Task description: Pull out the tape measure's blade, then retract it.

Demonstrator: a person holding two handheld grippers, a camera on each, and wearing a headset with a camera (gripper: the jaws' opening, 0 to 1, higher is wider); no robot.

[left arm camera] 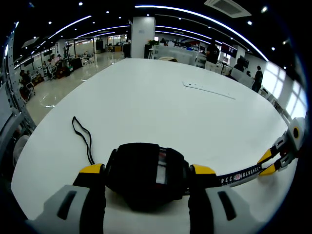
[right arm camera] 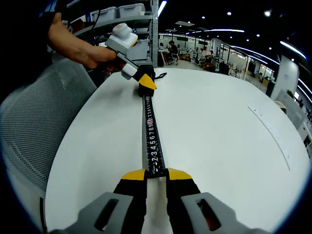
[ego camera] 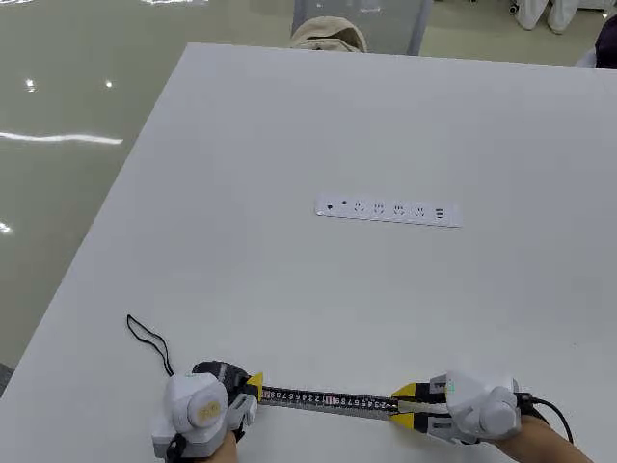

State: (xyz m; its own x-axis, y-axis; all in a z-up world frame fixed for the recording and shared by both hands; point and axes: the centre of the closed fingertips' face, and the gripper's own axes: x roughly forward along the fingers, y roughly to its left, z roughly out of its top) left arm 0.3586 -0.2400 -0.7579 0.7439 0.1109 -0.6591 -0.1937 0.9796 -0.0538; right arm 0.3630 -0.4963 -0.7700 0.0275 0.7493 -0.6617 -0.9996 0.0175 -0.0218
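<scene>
Tape measure (left arm camera: 141, 163) position: we find it on the near part of the white surface (ego camera: 386, 116), its black housing clamped between the two sides of the left tongs (left arm camera: 147, 169), with its thin black strap (ego camera: 147, 338) lying loose on the surface just beside it. Right tongs (right arm camera: 156, 174) are closed narrowly on the end of the blade (right arm camera: 150, 136), which lies extended, flat and straight between the two tongs with its numbers facing up. We note a white power strip (ego camera: 388, 210) lying well apart, farther across the surface.
</scene>
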